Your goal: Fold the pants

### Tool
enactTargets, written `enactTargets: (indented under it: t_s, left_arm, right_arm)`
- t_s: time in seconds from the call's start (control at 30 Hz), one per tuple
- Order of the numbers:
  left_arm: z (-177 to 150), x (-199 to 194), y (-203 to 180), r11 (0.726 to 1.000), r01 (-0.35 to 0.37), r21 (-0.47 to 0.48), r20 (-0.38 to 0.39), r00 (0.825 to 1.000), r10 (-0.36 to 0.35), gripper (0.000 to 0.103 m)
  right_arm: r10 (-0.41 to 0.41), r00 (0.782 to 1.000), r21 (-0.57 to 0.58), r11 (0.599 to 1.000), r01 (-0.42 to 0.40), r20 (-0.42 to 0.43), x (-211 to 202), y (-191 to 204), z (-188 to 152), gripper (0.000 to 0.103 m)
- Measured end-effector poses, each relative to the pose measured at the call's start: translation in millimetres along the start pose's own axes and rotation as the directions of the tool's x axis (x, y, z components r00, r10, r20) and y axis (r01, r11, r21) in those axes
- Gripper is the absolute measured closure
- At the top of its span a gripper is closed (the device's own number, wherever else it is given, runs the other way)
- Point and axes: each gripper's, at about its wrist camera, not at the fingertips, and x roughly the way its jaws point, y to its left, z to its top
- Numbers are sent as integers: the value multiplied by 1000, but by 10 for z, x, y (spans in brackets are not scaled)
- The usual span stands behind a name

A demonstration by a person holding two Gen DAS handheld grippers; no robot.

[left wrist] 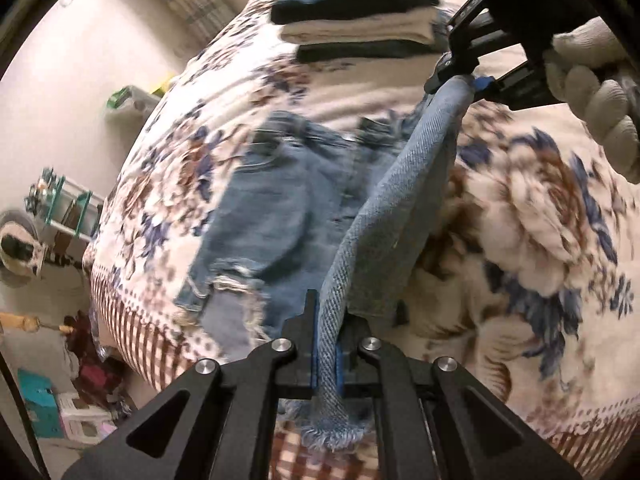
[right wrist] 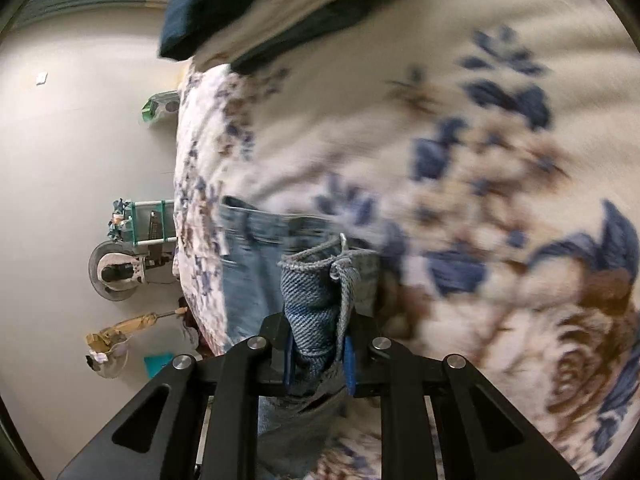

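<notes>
Light blue ripped jeans (left wrist: pixel 264 208) lie on a floral blanket (left wrist: pixel 540 240), waistband at the far end. My left gripper (left wrist: pixel 327 364) is shut on the frayed hem of a lifted leg, which stretches as a taut strip (left wrist: pixel 400 184) up to my right gripper (left wrist: pixel 466 78), also shut on it. In the right wrist view, my right gripper (right wrist: pixel 318 356) pinches bunched denim hem (right wrist: pixel 316 300) above the jeans' waist area (right wrist: pixel 256 248). Both hold the cloth off the bed.
A stack of folded dark and cream clothes (left wrist: pixel 360 8) sits at the far end of the bed, also in the right wrist view (right wrist: pixel 280 0). The bed's left edge drops to a floor with a fan (right wrist: pixel 116 272), a shelf (left wrist: pixel 64 204) and clutter.
</notes>
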Motion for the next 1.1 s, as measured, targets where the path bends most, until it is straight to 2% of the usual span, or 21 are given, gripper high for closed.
enactTargets:
  t_s: [0.1,0.27,0.47,0.73,0.83,0.9,0.93,0.97,1.0,1.03,1.07,1.1]
  left_arm:
    - [54,70,341,999,26,-48,-19,999,-27,99]
    - [95,254,892,995,24,-97,-42,999,-28,99]
    - [111,589,1507,985,31,-168,-84,995,-46,99]
    - [67,1110,1982,971,49,-233,-146,986,-85,99]
    - [53,1383,2080,970,61,-236,-184,977,-106,98]
    - [42,1545,2122,967,74,-244,-216,968,-129,93]
    - [25,1610,2164,960,83,-267,-230,962,-147,92]
    - [-8,1656,2229,945,99,-312,-236,955,-177,86]
    - [-54,1680,2309,927,104,-361,-239,950,-200,74]
    - [-83,1682,2353,920,101,-380,-241,949,-204,69]
    - [-118,1670,2392,916,101,-389,-238,949,-206,55]
    - [-156,1649,2426,915,88,-393,-244,950,-196,31]
  right_arm:
    - [-14,1000,-28,1000,14,-6,131,435,58,84]
    - [-48,998,-50,998,47,-27,554,1074,176,84]
    - [-107,992,-78,992,103,-63,1172,1615,321,84]
    - [-227,966,-119,970,213,-123,1971,1892,484,84]
    - [-287,947,-135,954,269,-144,2244,1940,547,84]
    - [-331,928,-133,941,311,-169,2418,1937,593,82]
    - [-349,919,-129,935,330,-181,2471,1935,616,78]
    - [-348,917,-121,936,330,-196,2529,1948,644,64]
    - [-326,923,-112,945,309,-207,2551,1970,664,43]
    - [-290,932,-98,957,275,-216,2547,2013,686,33]
    - [-271,939,-93,962,256,-214,2517,2052,704,18]
    - [-258,943,-96,965,243,-210,2485,2101,710,13]
